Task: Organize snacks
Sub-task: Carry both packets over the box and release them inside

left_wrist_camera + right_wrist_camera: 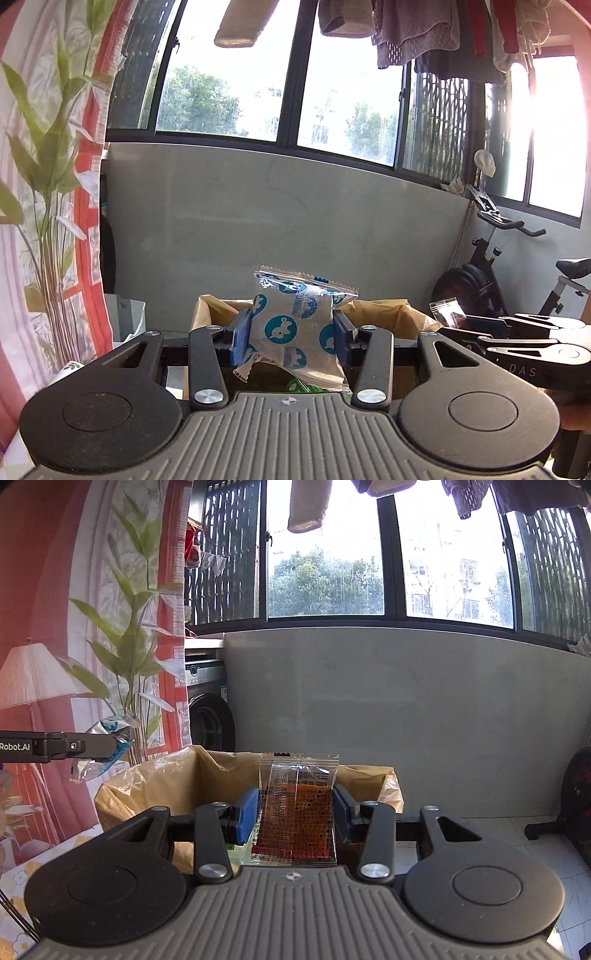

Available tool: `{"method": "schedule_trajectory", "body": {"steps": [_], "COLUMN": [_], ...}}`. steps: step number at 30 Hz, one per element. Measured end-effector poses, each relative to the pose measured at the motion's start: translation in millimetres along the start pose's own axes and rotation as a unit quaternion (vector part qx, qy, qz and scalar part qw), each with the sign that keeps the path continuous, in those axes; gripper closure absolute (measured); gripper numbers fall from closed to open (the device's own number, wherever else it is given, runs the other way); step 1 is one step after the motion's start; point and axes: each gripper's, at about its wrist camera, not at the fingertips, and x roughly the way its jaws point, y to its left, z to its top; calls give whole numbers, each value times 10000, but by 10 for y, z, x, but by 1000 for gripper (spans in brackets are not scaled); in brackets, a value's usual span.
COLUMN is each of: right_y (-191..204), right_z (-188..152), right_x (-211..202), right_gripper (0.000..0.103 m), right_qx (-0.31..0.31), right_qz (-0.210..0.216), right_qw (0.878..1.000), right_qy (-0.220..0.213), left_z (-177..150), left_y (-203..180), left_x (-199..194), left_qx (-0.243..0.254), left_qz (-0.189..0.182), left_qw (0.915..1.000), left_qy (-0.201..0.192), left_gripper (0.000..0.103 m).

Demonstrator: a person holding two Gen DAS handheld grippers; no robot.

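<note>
2 snack packets mid-carry: left gripper pinches the blue-dotted packet, right gripper pinches the orange packet. Brown bag sits just ahead; next likely release inside.

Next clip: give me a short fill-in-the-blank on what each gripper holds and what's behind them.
1. The left gripper is shut on a silver packet printed with ____ circles.
2. The right gripper holds a clear packet whose contents look ____.
3. Behind both packets stands a box lined with a ____ bag.

Missing words: blue; orange-red; brown
</note>
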Motion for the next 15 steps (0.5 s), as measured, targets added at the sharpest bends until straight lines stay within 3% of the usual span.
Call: {"method": "schedule_trajectory", "body": {"steps": [6, 10, 12, 15], "right_y": [-38, -78, -92, -89], "right_z": [-75, -128, -125, -115], "right_x": [445, 499, 426, 270], "right_gripper": [58, 50, 39, 25], "right_qx": [-78, 96, 201, 193], "right_qz": [-110, -199, -162, -129], "right_qw": [9985, 9964, 9968, 9975], "right_qy": [522, 814, 762, 663], "left_z": [-80, -202, -210, -175], "left_y": [-26, -100, -112, -61], "left_x": [420, 511, 480, 364], "left_qx": [-57, 207, 419, 389], "left_qz": [201, 285, 413, 364], "left_qw": [9993, 9980, 9969, 9979], "left_qy": [318, 523, 526, 380], "left_gripper": [55, 51, 33, 19]}}
